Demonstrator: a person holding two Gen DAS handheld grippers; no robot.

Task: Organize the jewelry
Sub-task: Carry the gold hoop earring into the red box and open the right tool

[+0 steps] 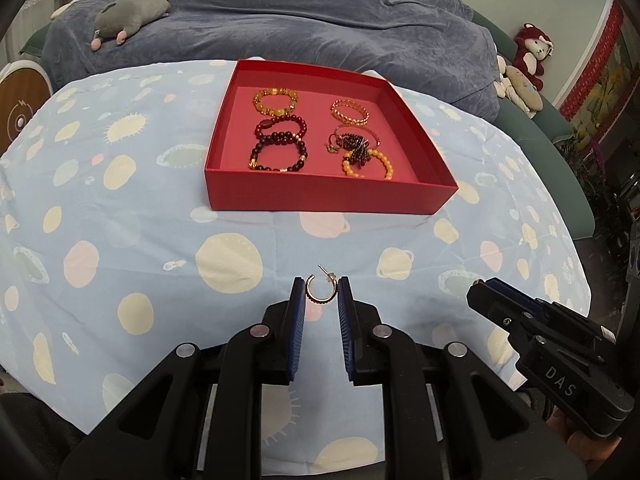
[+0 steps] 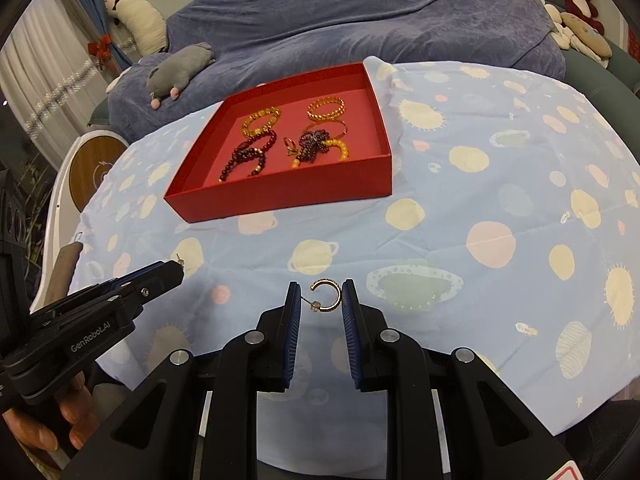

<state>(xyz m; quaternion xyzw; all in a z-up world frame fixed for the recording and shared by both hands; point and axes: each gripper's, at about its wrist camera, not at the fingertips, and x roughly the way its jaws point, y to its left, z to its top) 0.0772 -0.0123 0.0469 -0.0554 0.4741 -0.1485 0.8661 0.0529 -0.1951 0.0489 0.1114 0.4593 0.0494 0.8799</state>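
A red tray on the table holds several bead bracelets and gold bangles. My left gripper has its jaws closed against a small gold hoop earring at the fingertips, over the cloth near the table's front. It shows in the right wrist view with the earring's post sticking up. My right gripper likewise grips a second gold hoop earring between its pads. It shows in the left wrist view at the right.
The table wears a light blue planet-print cloth. Behind it a sofa under a blue-grey blanket carries a grey plush toy and red plush toys. A round wooden stool stands at the left.
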